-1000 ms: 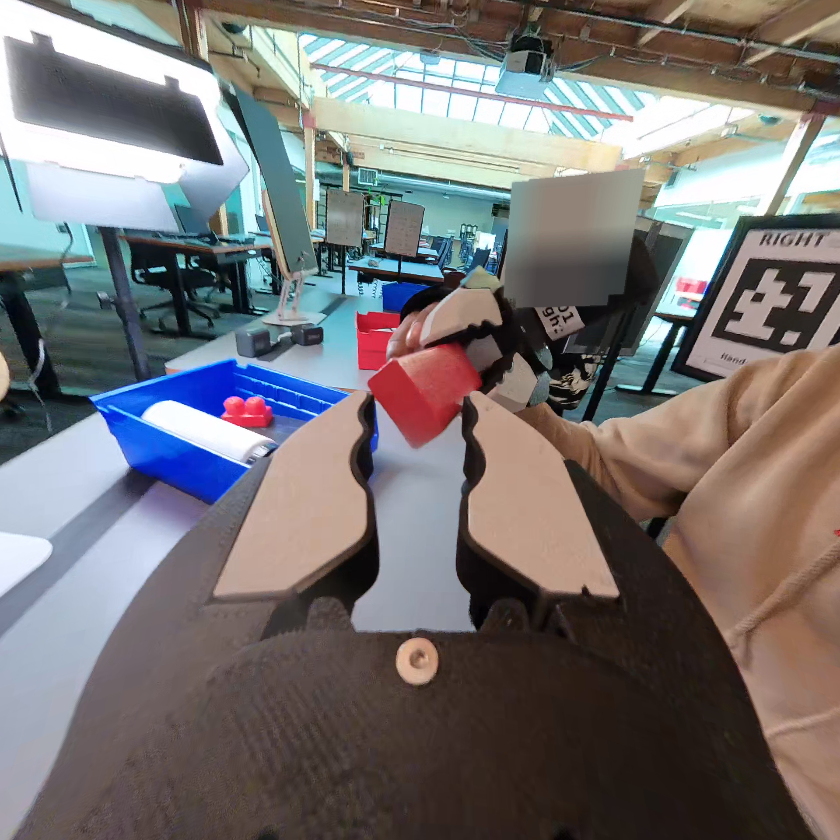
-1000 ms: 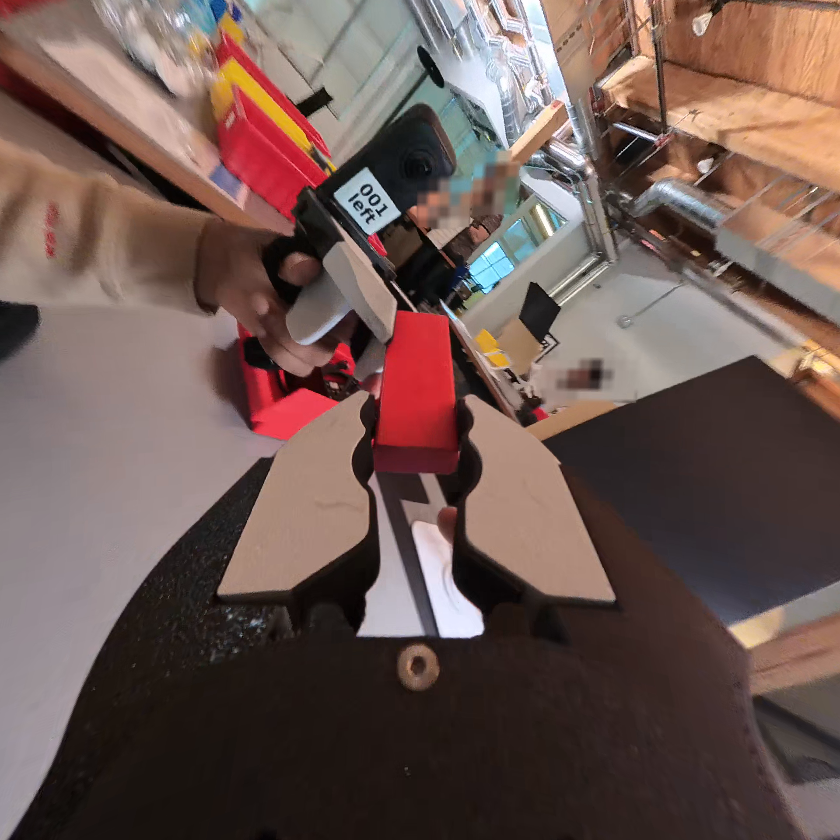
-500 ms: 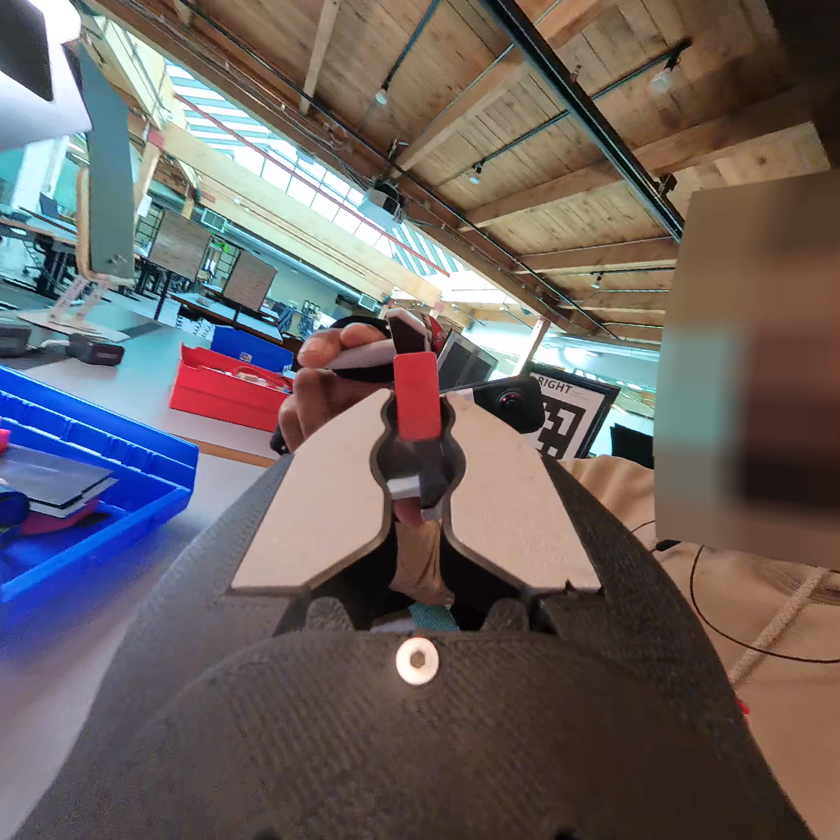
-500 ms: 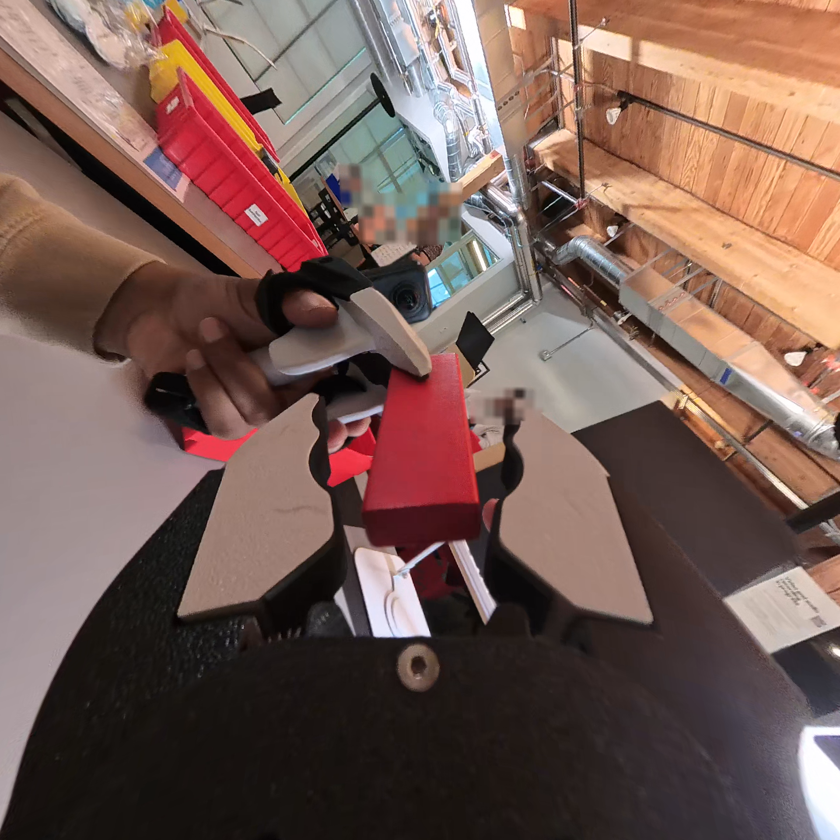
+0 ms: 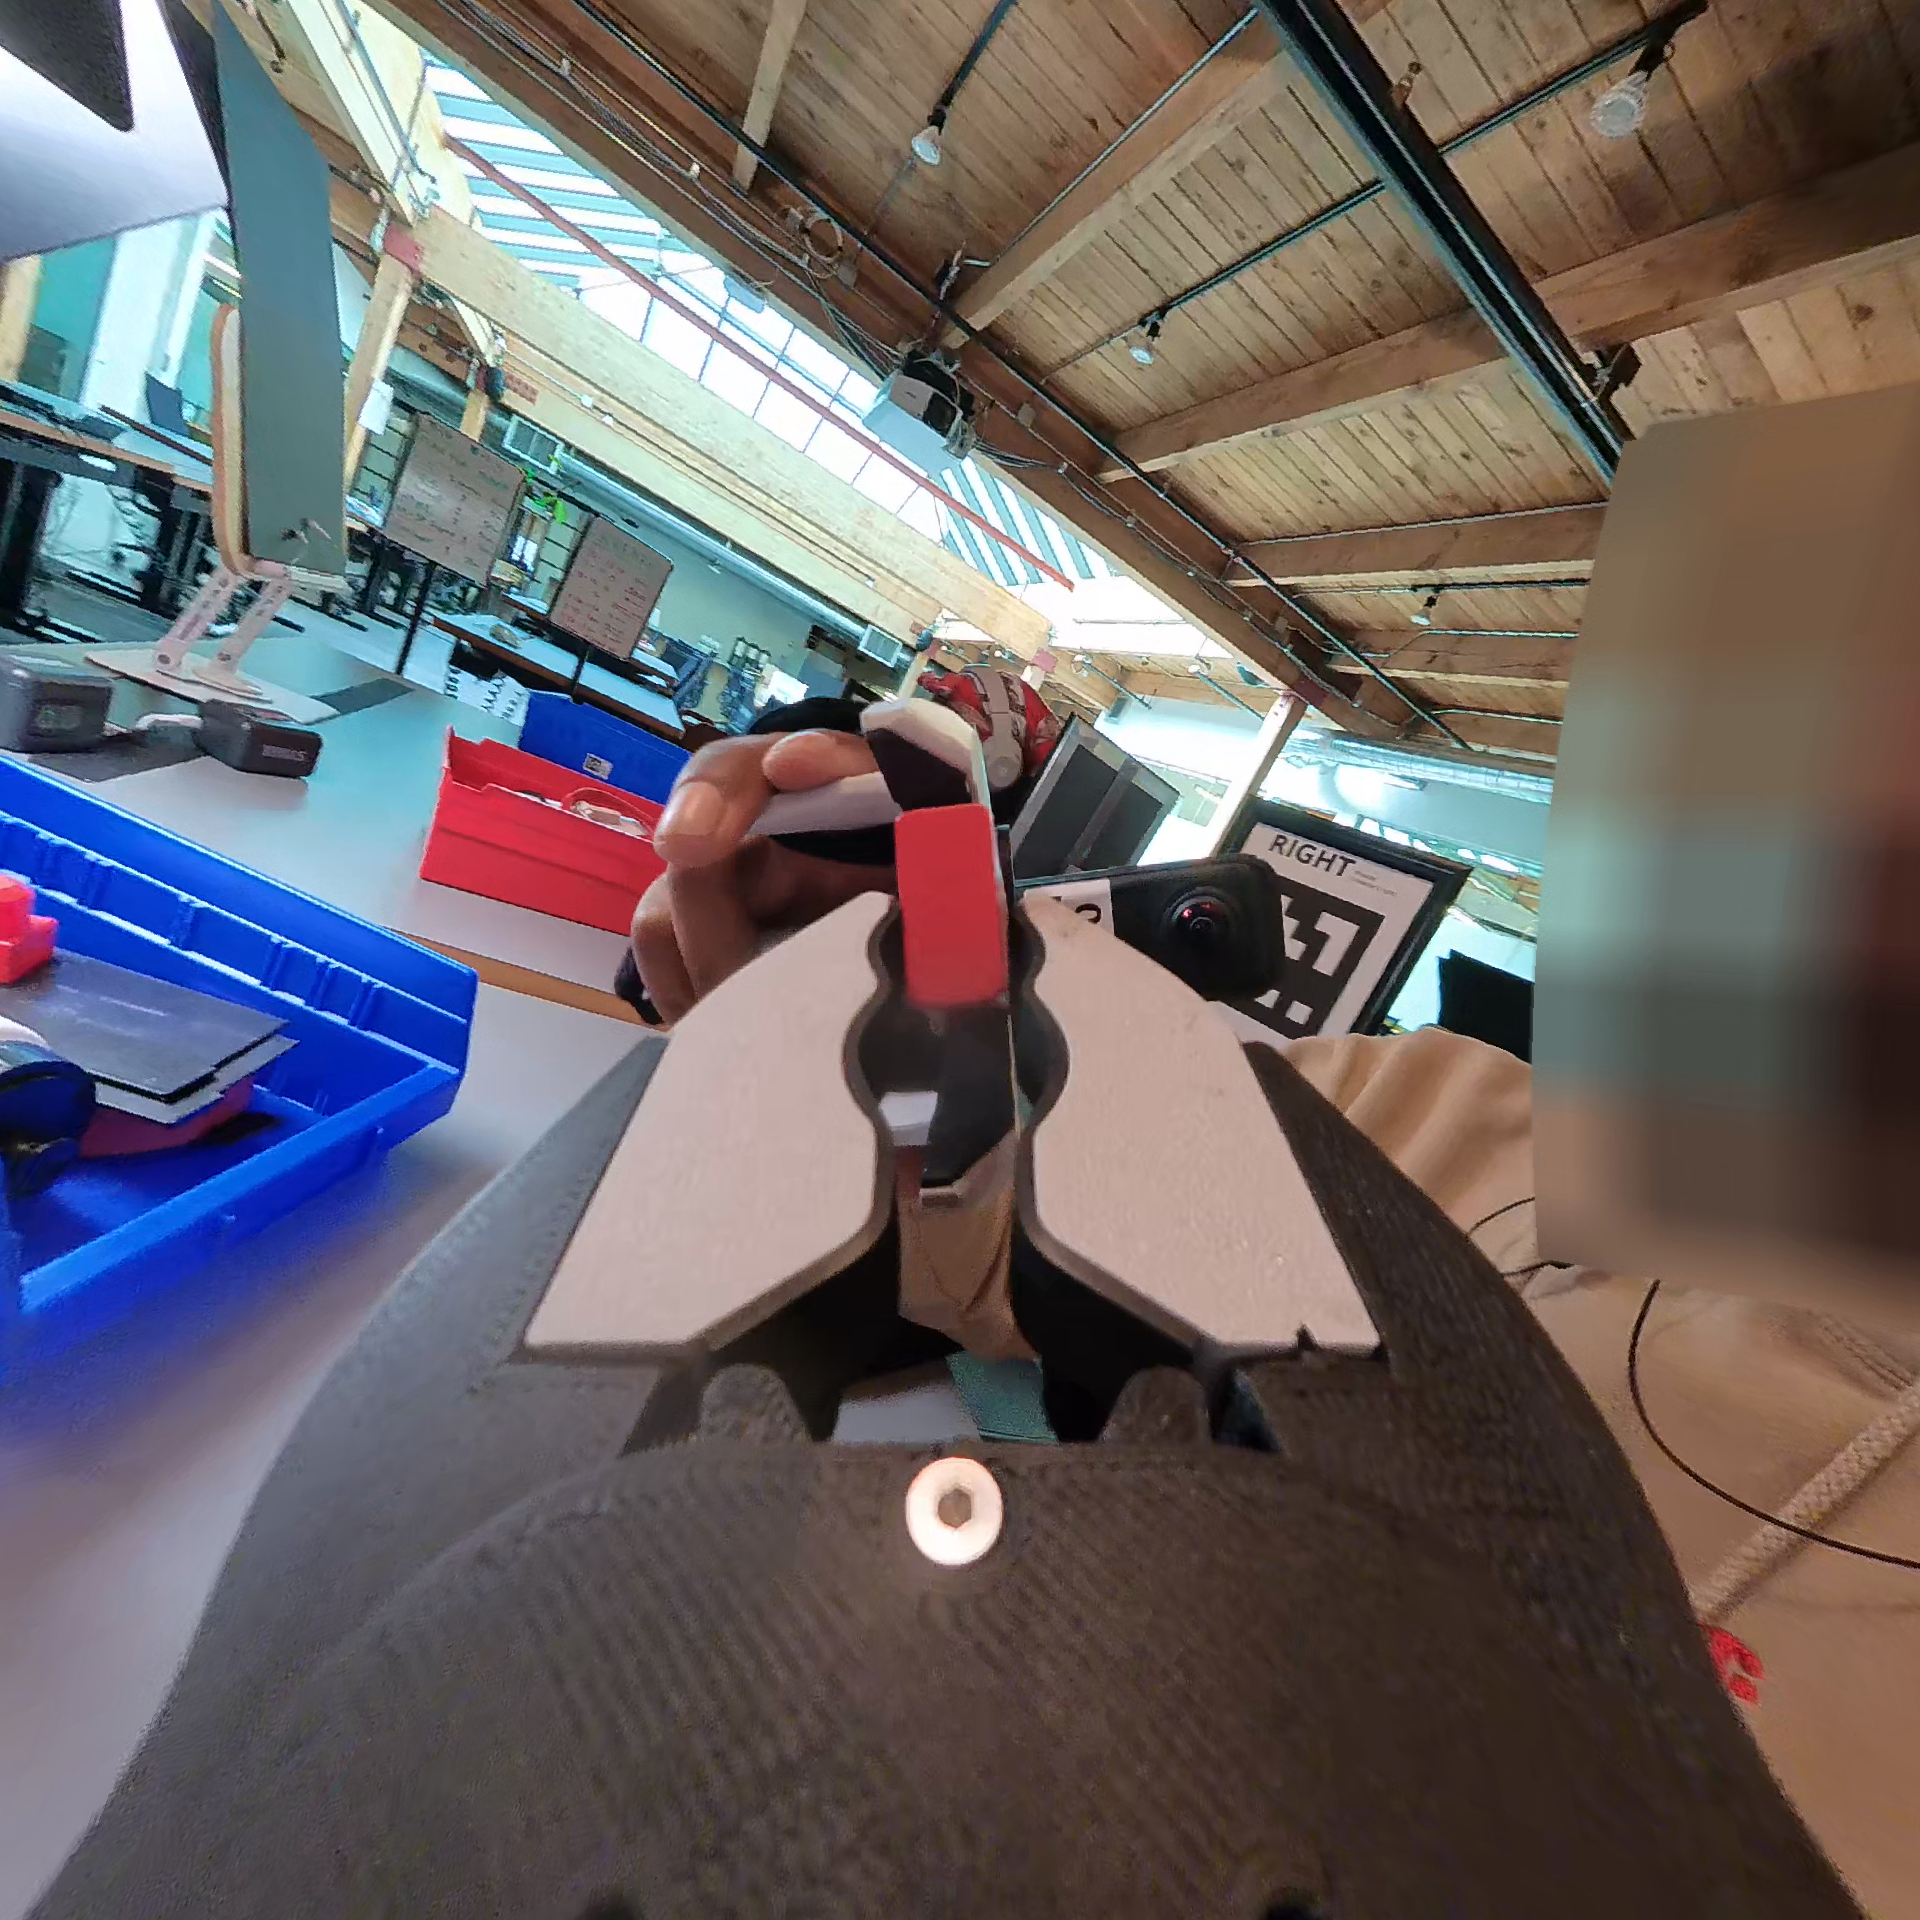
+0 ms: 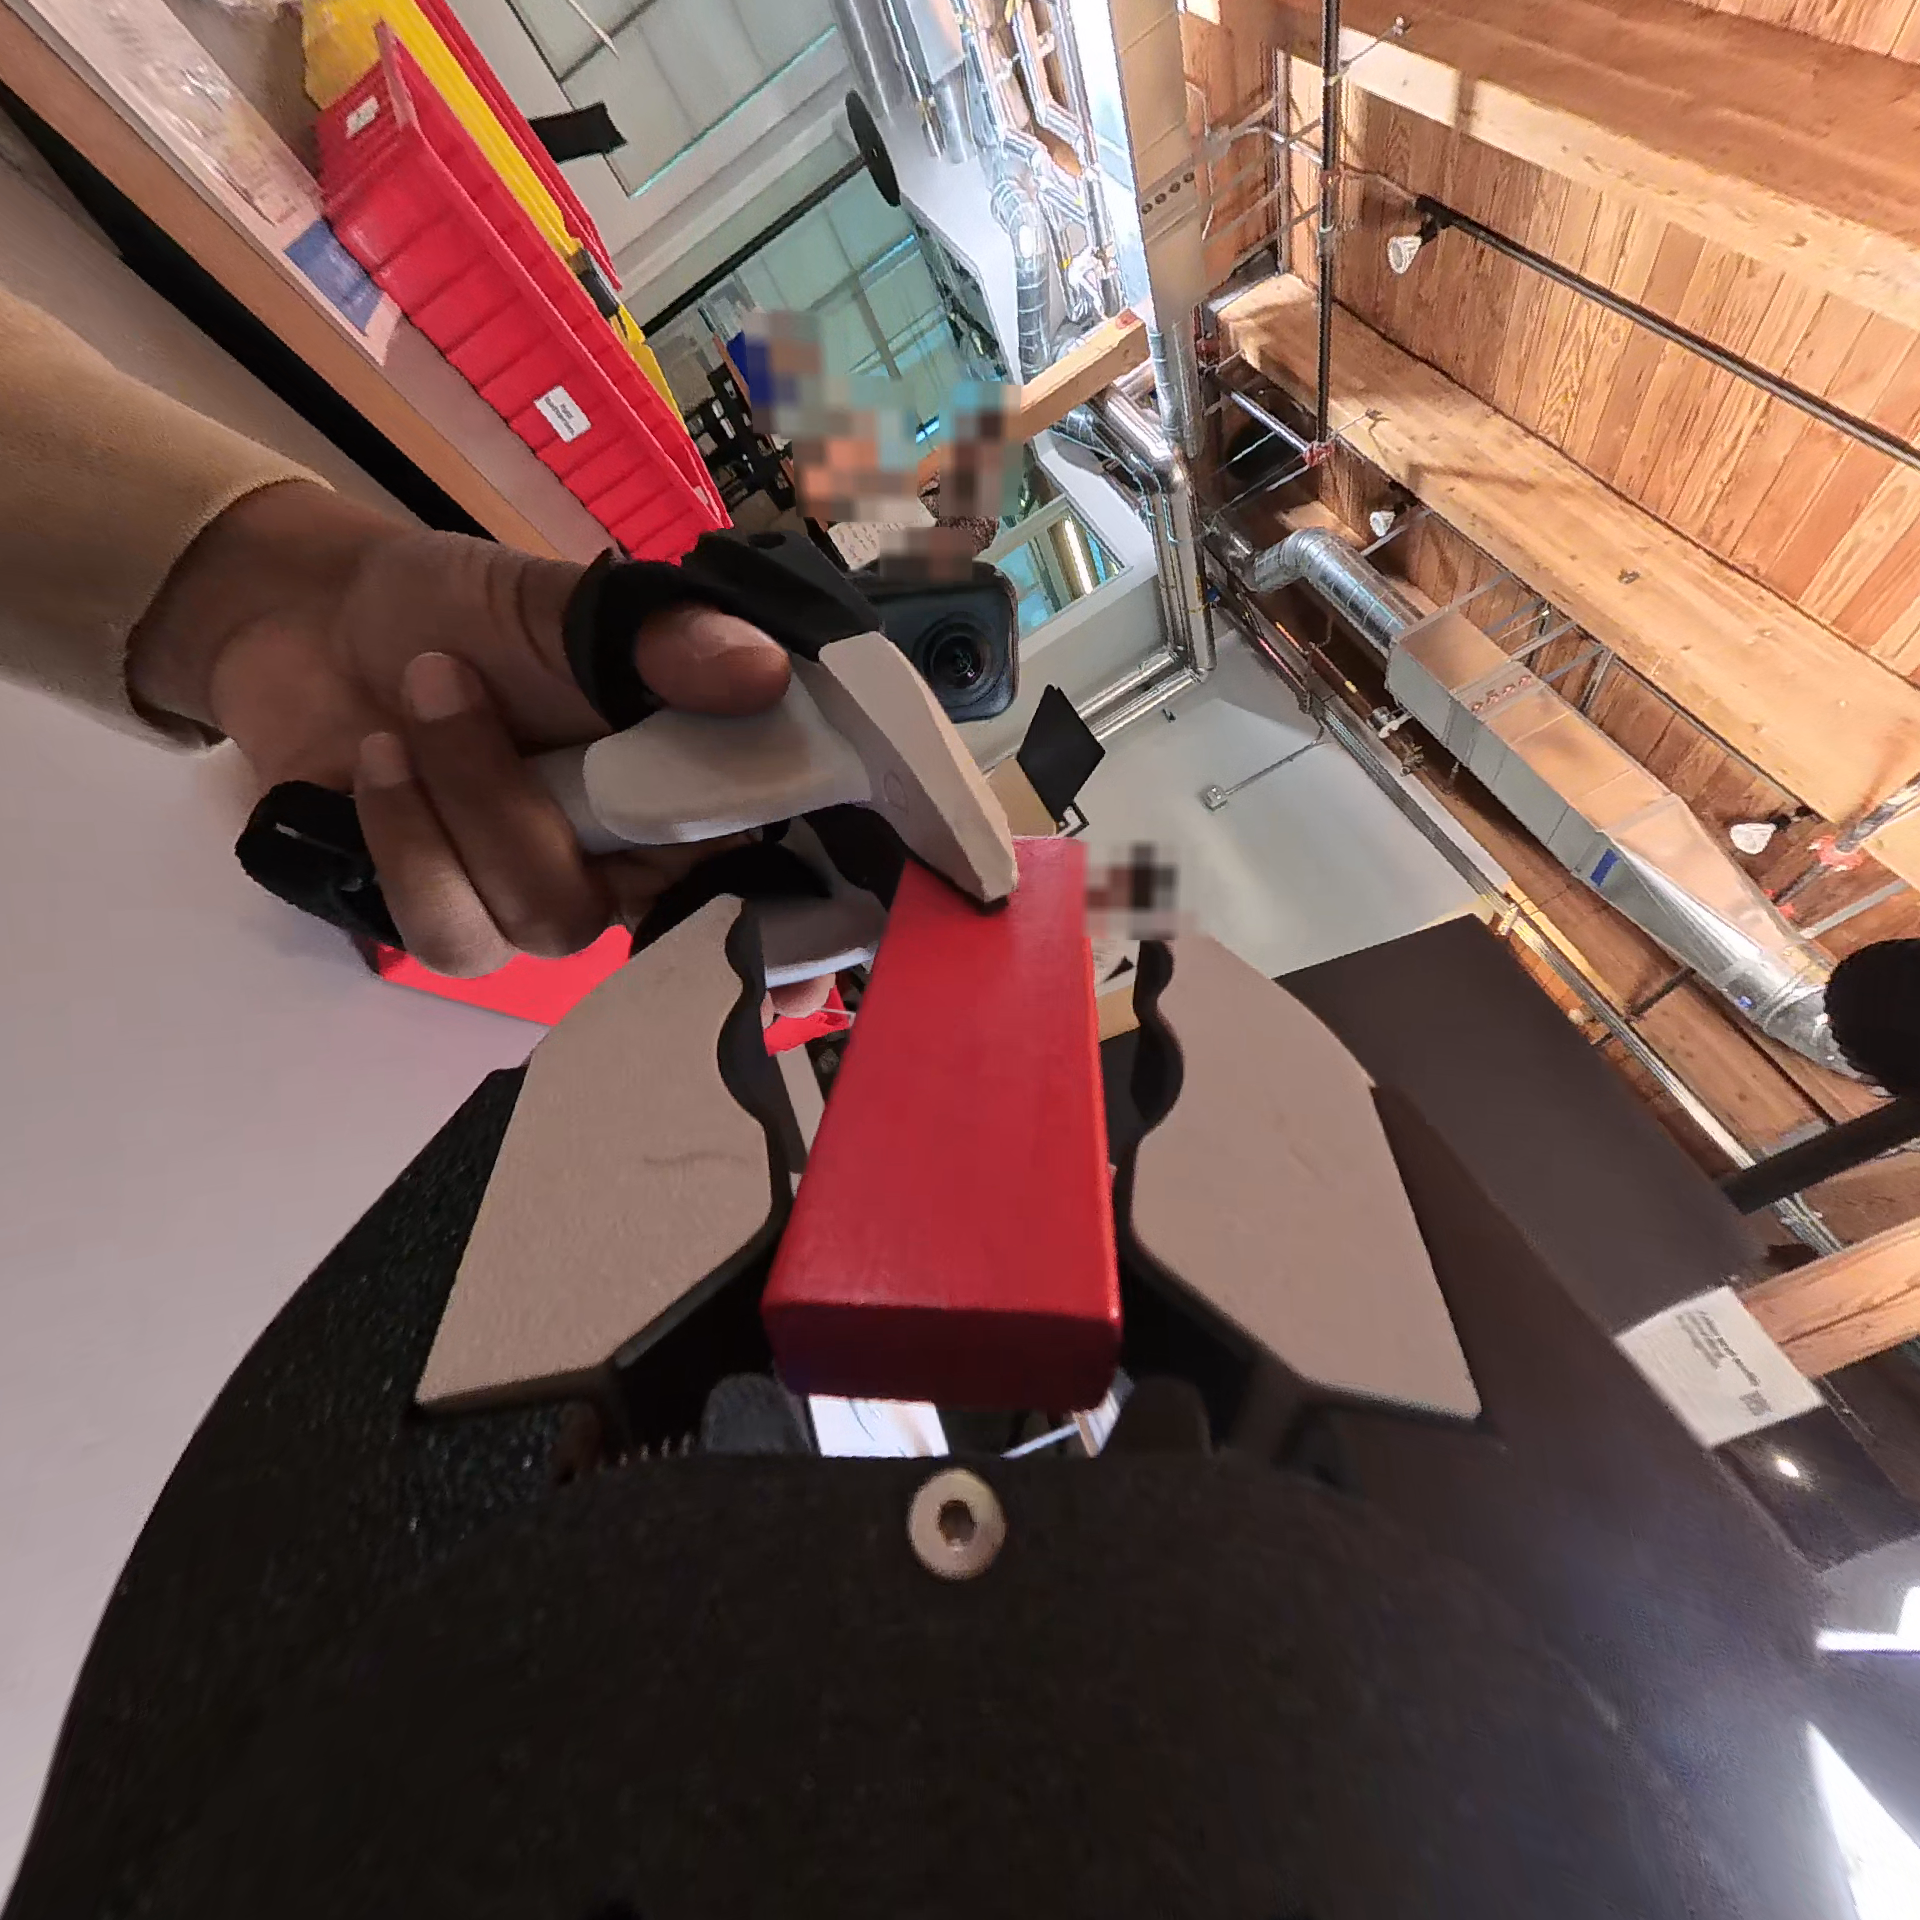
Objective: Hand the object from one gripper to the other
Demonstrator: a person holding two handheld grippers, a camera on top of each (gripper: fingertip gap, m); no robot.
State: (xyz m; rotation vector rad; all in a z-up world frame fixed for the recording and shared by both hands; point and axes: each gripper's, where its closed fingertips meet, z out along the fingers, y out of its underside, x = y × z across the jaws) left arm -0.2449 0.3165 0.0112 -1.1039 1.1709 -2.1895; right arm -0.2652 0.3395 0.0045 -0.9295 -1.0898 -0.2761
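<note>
L gripper [image 5: 951, 961] has its jaws clamped on the red block [image 5: 948, 909], near one end; block sits right at the jaw tips, its small end face toward the L wrist cam. In the R wrist view the same block [image 6: 961, 1132] runs lengthwise down the gap of the R gripper [image 6: 940, 997], whose jaws stand apart w/ clear space on both sides of the block, not touching it. Far end of the block is pinched by the L gripper's pale fingers [image 6: 914, 790], seen beyond the R jaw tips; one pad presses on the block's top face, the other is partly hidden under it. A hand [image 6: 436, 727] w/ a beige sleeve grips that tool, upper left of the R jaws.

From the L wrist cam, the other hand [image 5: 748, 883] holding the R tool shows just past the jaw tips, slightly left. Left of the L jaws: a blue bin [image 5: 312, 1039] on the grey tabletop [image 5: 343, 831], w/ a dark flat slab and small red pieces inside. Farther off, ahead-left of the tips, a red tray [image 5: 540, 842]. Right of the jaws: a framed black-and-white marker board [image 5: 1340, 935] and a beige sweatshirt [image 5: 1455, 1143].
</note>
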